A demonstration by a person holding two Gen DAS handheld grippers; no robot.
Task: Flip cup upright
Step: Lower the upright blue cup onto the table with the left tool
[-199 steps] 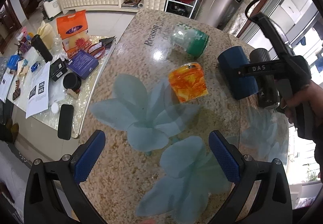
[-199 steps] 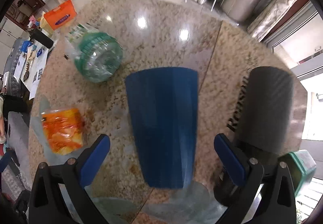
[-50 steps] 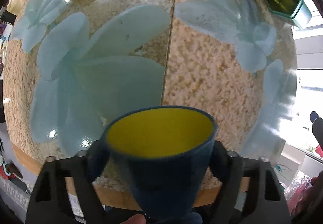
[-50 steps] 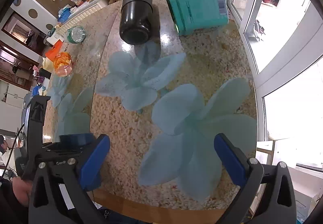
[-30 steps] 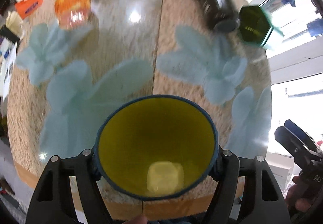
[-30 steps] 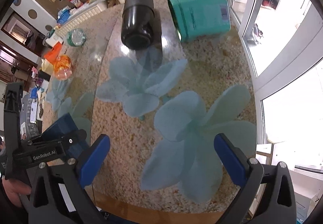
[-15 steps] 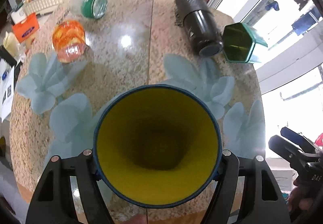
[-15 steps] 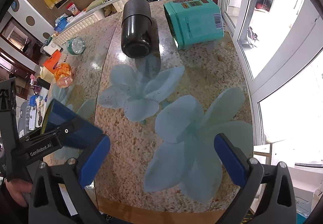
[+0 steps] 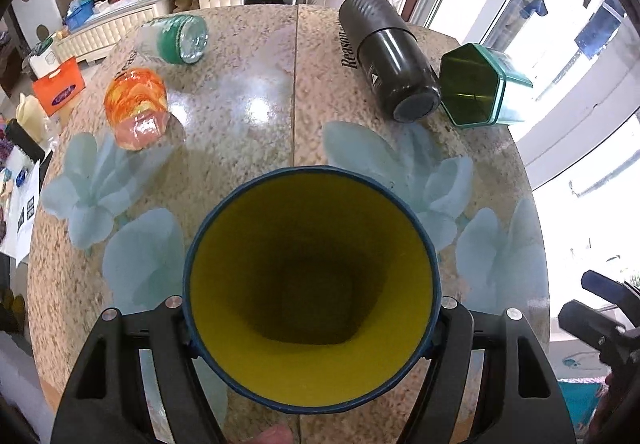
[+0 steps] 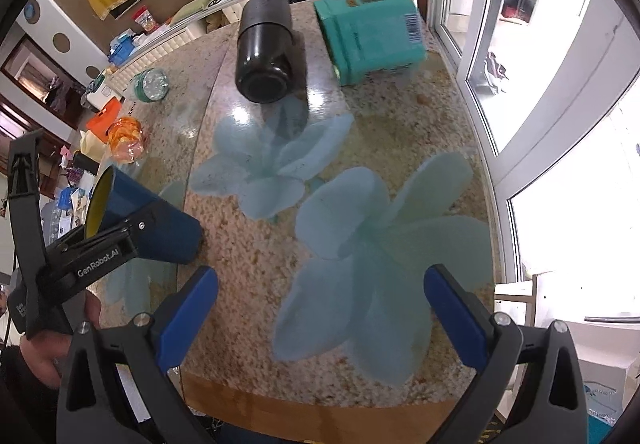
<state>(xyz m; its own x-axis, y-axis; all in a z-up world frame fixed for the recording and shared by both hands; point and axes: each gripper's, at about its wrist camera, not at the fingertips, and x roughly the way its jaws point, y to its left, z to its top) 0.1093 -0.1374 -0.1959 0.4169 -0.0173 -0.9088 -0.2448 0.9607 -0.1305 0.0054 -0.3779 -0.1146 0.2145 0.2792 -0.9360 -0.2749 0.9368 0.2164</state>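
Note:
My left gripper point(image 9: 312, 328) is shut on the blue cup with a yellow inside point(image 9: 310, 276). The cup's mouth faces the left wrist camera and fills the lower middle of that view. In the right wrist view the cup point(image 10: 148, 220) is tilted, its base low near the granite table point(image 10: 400, 116) and its mouth pointing up and to the left, with the left gripper point(image 10: 124, 240) clamped on its sides. My right gripper point(image 10: 320, 300) is open and empty over the table's near edge, to the right of the cup.
A black cylinder point(image 9: 388, 60), a teal hexagonal box point(image 9: 480, 88), an orange jar point(image 9: 136, 108) and a green-banded clear bottle point(image 9: 180, 38) lie on their sides at the far part of the table. A window wall stands to the right.
The left gripper has kept tilting the cup, so its mouth has turned upward and its base has dropped toward the table. The right gripper has stayed open and drawn slightly back.

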